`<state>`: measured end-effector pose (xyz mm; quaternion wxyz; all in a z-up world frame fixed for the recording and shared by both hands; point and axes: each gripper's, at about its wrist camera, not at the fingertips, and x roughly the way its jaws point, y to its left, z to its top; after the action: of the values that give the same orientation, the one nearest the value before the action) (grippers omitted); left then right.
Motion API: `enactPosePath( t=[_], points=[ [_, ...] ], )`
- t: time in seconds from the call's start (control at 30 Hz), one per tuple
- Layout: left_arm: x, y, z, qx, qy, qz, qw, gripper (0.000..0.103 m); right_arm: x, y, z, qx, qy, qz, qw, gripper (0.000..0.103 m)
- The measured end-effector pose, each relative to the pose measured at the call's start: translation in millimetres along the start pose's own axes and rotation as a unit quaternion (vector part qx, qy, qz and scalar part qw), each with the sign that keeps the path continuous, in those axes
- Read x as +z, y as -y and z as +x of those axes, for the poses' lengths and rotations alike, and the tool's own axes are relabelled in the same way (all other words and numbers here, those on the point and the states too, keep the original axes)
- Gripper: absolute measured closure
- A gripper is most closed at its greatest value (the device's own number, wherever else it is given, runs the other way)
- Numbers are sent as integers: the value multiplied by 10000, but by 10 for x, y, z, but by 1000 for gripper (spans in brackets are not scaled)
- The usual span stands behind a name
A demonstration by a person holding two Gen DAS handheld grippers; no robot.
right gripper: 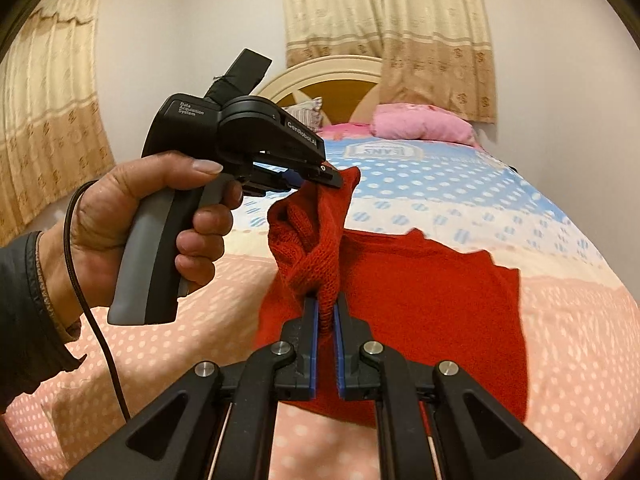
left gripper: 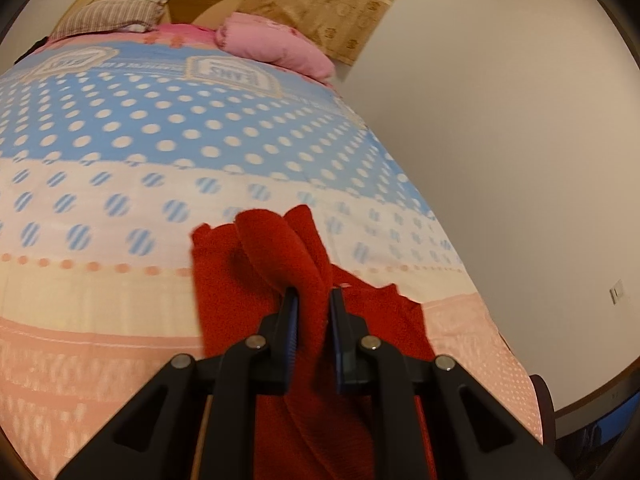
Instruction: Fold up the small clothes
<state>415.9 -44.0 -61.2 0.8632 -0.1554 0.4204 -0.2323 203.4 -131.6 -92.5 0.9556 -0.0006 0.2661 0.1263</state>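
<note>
A red knitted garment [right gripper: 420,292] lies partly spread on the bed, one edge lifted. My right gripper [right gripper: 326,304] is shut on a bunched fold of it, held above the bed. My left gripper [right gripper: 332,178] shows in the right wrist view, held in a hand, shut on the upper end of the same lifted strip. In the left wrist view my left gripper [left gripper: 314,296] pinches the red garment [left gripper: 260,272], which drapes down to the bedspread.
The bed [left gripper: 120,140] has a dotted blue, white and peach bedspread. A pink pillow [right gripper: 420,126] and a striped pillow [left gripper: 112,18] lie at the headboard. A wall [left gripper: 500,140] runs along the bed's right side. Curtains [right gripper: 384,12] hang behind.
</note>
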Motion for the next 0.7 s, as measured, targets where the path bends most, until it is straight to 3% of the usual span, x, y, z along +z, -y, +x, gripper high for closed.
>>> enactPosePath(
  t=[0.33,0.7],
  points=[
    [-77,532,335,-106,-177,379,9991,88,-116,551,-183,-166,48,524,9985,98],
    [-254,985,708,-203,-452,735,9961,88,-379,1058,-258,-244,-190,1206,9922,98]
  ],
)
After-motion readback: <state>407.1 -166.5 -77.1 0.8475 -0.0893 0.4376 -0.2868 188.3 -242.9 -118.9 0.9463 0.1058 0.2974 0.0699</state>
